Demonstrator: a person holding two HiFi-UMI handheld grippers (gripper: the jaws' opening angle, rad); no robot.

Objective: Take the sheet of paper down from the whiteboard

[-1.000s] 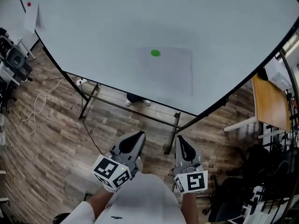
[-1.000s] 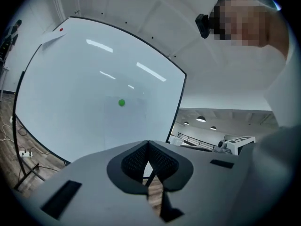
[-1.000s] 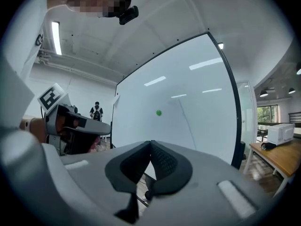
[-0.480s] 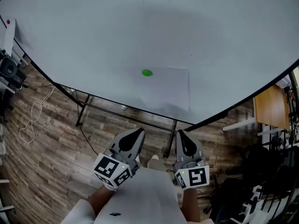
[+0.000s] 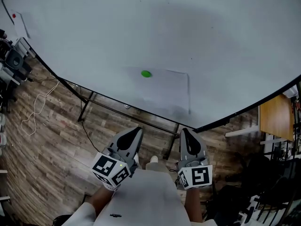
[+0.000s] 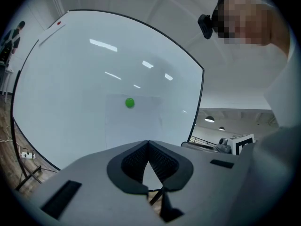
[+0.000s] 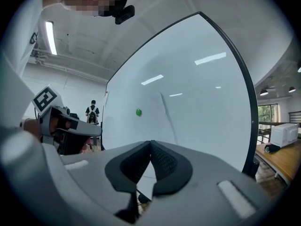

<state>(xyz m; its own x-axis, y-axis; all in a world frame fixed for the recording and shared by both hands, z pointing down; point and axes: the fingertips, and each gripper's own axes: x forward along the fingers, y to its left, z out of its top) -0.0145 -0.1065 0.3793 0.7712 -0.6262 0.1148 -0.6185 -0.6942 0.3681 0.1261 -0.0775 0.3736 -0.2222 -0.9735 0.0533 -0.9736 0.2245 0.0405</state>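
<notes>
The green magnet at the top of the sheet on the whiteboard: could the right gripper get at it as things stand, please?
Probably yes. Nothing stands between the right gripper and the green magnet on the whiteboard; the gripper is short of the board, and its shut jaws must open first.

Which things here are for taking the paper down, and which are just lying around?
For the job: paper, green magnet, whiteboard, left gripper, right gripper.

Just lying about: wooden table, floor cable, small note at the board's far corner.
</notes>
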